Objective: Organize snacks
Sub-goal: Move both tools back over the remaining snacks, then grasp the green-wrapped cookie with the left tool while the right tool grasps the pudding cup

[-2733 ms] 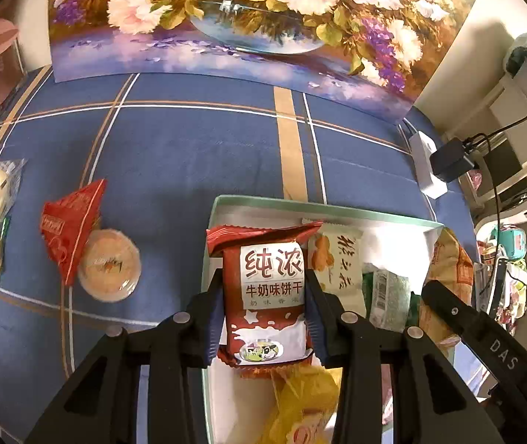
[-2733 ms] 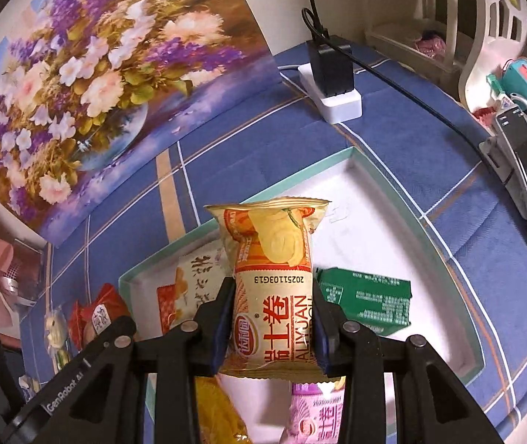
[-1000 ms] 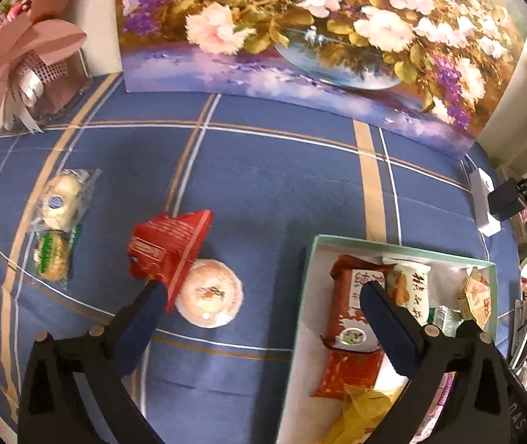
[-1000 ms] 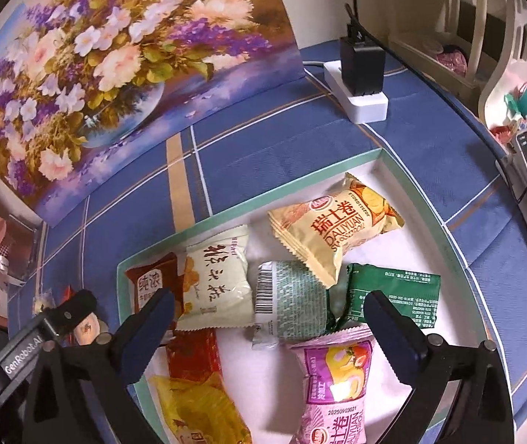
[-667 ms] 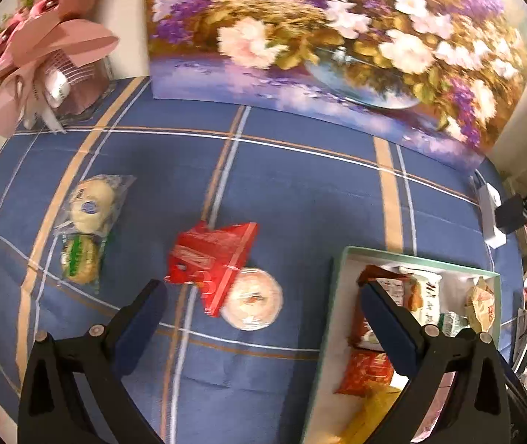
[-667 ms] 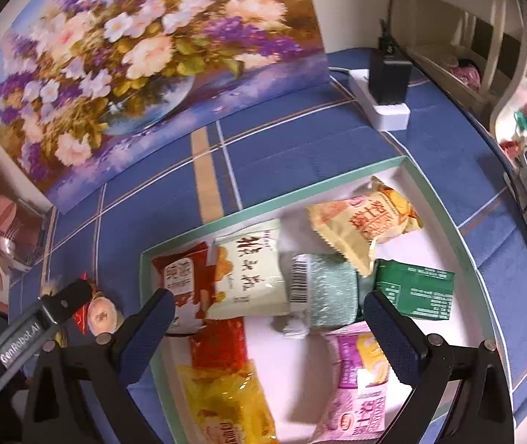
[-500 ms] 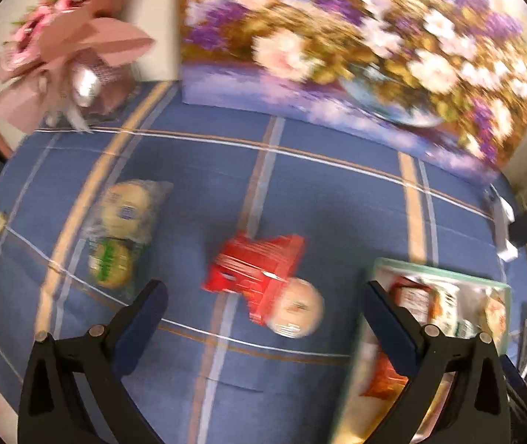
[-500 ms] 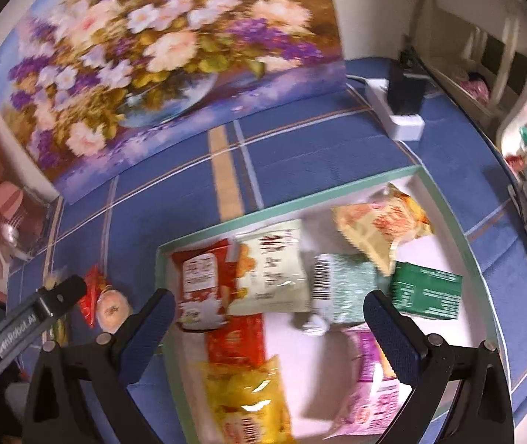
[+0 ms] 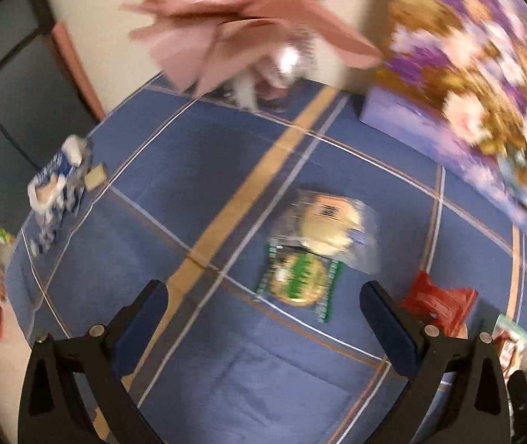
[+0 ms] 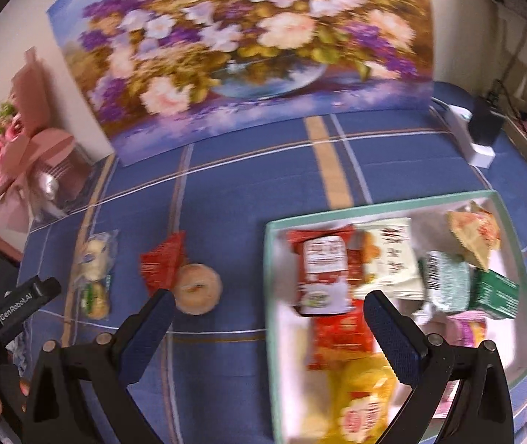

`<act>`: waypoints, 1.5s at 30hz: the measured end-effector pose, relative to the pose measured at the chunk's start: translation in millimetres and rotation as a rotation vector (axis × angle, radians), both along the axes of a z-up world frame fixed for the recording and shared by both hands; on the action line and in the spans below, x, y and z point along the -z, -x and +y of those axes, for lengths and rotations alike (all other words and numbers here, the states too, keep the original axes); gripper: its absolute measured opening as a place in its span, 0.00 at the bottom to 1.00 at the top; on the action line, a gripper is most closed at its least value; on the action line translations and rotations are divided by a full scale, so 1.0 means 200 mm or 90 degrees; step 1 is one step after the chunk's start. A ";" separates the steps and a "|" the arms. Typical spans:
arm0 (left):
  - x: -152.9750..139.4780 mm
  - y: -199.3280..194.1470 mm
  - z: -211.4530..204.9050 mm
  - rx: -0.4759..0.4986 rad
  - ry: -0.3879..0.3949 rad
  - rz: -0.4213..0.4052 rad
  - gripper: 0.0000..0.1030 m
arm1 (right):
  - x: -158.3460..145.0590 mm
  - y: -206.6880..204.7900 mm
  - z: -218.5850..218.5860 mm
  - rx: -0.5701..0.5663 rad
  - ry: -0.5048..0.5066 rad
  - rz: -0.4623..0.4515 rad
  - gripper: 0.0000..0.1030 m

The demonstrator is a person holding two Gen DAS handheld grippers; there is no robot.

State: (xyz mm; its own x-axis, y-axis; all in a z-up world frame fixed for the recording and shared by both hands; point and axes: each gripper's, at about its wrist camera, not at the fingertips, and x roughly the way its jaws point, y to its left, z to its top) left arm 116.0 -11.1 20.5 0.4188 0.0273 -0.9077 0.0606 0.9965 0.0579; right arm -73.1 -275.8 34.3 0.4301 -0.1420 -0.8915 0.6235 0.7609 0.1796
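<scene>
loose snacks left of the tray, both grippers empty

the green-wrapped round snack (image 9: 300, 277) lies at centre right of the left wrist view, just ahead of the left gripper (image 9: 263, 296), whose jaws stand wide apart with nothing between them. touching its upper edge is a clear-wrapped pale pastry (image 9: 331, 227); the pair forms one line whose long axis runs from lower left to upper right of that frame (blur hides the print). a red packet (image 9: 439, 305) sits at the right edge, by the right finger.

in the right wrist view the same red packet (image 10: 163, 264) touches a round cake (image 10: 197, 288) at centre left, and the tray (image 10: 272, 333) fills the lower right, already holding many packets. the right gripper (image 10: 269, 327) hangs over the tray's left rim, jaws spread and empty.

judging from this, the step in hand is fetching the green snack. it would go best with the fingers turned across the wrapper's short side, lowered to straddle only it, and closed gently so the pastry beside it is not dragged along.

the blue plaid cloth (image 9: 189, 170) lies under everything.
</scene>
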 end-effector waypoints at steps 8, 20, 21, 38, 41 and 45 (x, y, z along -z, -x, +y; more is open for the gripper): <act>-0.02 -0.09 0.23 -0.048 0.071 0.017 1.00 | 0.02 -0.15 0.18 -0.064 -0.017 -0.016 0.96; 0.30 -0.17 0.02 0.040 0.068 0.107 0.99 | 0.26 -0.26 0.20 -0.080 -0.039 0.044 0.70; 0.33 -0.17 0.00 0.047 0.067 0.109 0.99 | 0.28 -0.26 0.19 -0.080 -0.041 0.047 0.68; 0.45 -0.26 -0.04 0.079 0.131 0.133 0.59 | 0.41 -0.34 0.19 -0.095 -0.071 0.054 0.52; 0.46 -0.28 -0.05 0.077 0.131 0.134 0.58 | 0.44 -0.33 0.18 -0.090 -0.078 0.059 0.50; 0.46 -0.27 -0.05 0.076 0.131 0.133 0.58 | 0.46 -0.33 0.18 -0.081 -0.080 0.057 0.48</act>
